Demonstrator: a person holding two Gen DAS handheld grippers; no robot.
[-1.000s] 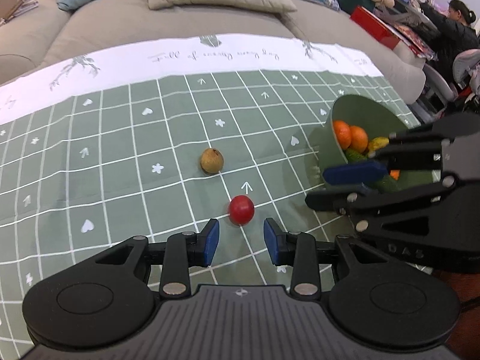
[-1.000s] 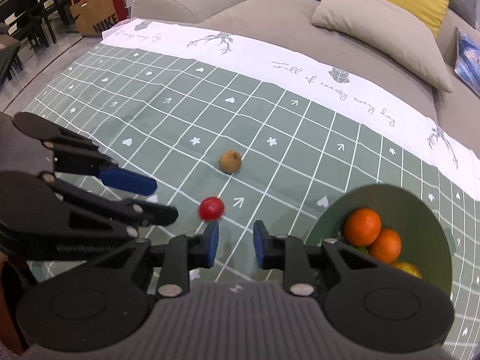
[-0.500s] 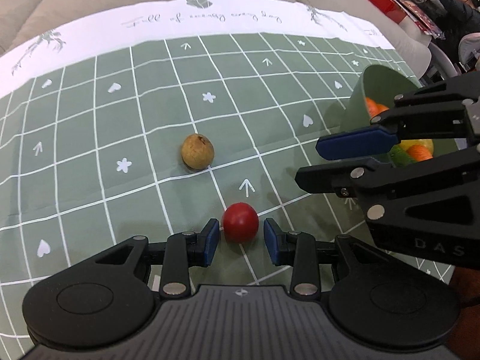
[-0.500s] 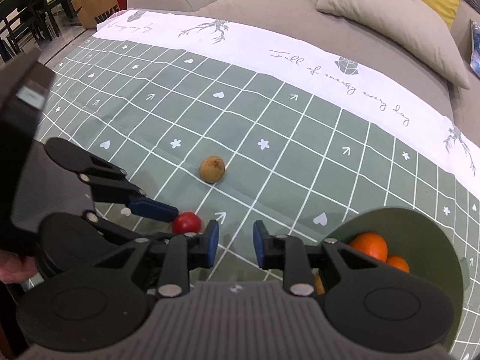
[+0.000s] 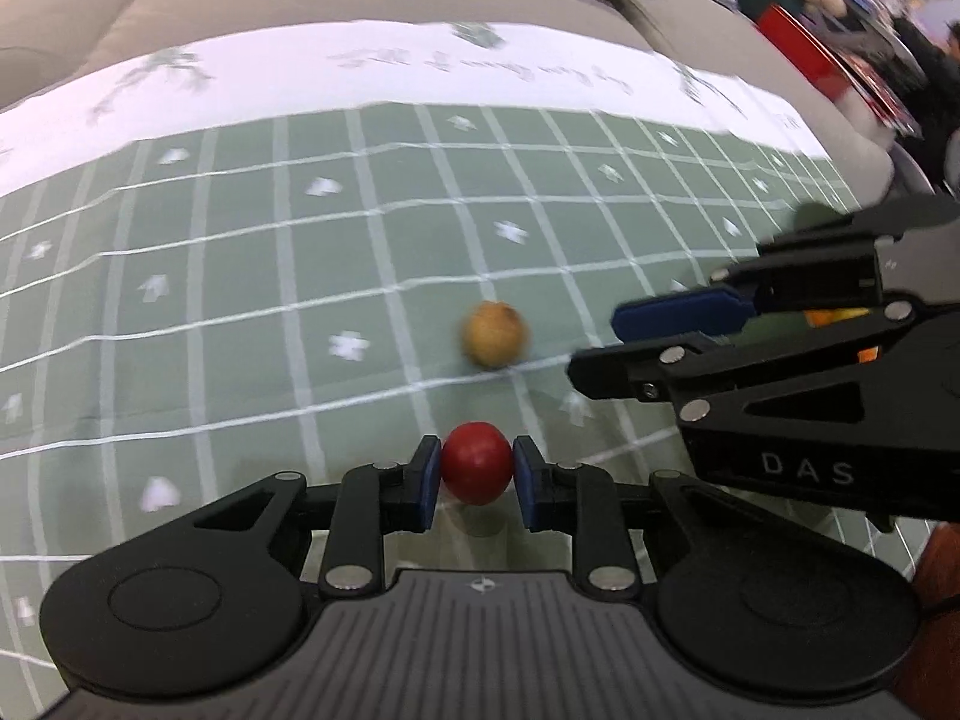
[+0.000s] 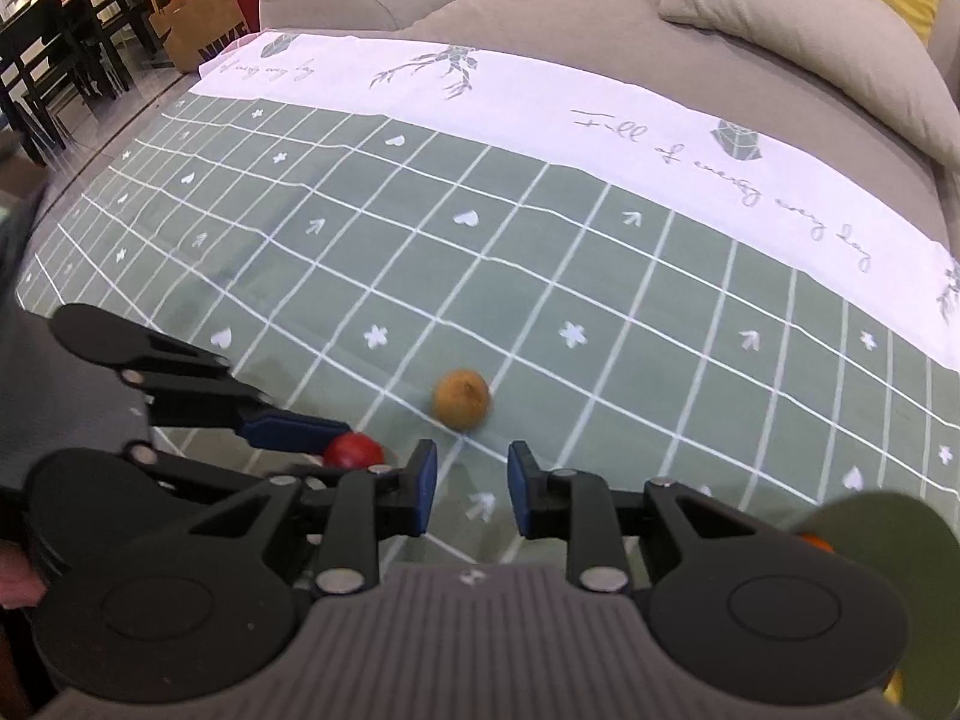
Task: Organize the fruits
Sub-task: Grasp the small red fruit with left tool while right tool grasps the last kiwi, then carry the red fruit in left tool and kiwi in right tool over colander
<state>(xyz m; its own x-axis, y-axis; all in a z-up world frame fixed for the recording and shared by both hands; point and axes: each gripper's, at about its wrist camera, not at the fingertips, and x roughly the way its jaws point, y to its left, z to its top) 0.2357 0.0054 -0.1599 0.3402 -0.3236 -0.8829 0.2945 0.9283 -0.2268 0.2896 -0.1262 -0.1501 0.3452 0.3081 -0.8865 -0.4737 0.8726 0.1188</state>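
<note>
In the left wrist view my left gripper is shut on a small red fruit, both blue pads touching its sides, just above the green checked cloth. A brown round fruit lies on the cloth just beyond it. My right gripper is open and empty, with the brown fruit a little ahead of its fingertips. In the right wrist view the left gripper holds the red fruit at the lower left. The green bowl with oranges sits at the lower right, mostly cut off.
The green and white tablecloth covers a low table in front of a grey sofa with cushions. Dark chairs and a paper bag stand at the far left. The right gripper's body fills the right of the left wrist view.
My left gripper closed in on the red fruit and shut on it. My right gripper moved forward and left, toward the brown fruit, and the bowl slid toward the frame's lower right.
</note>
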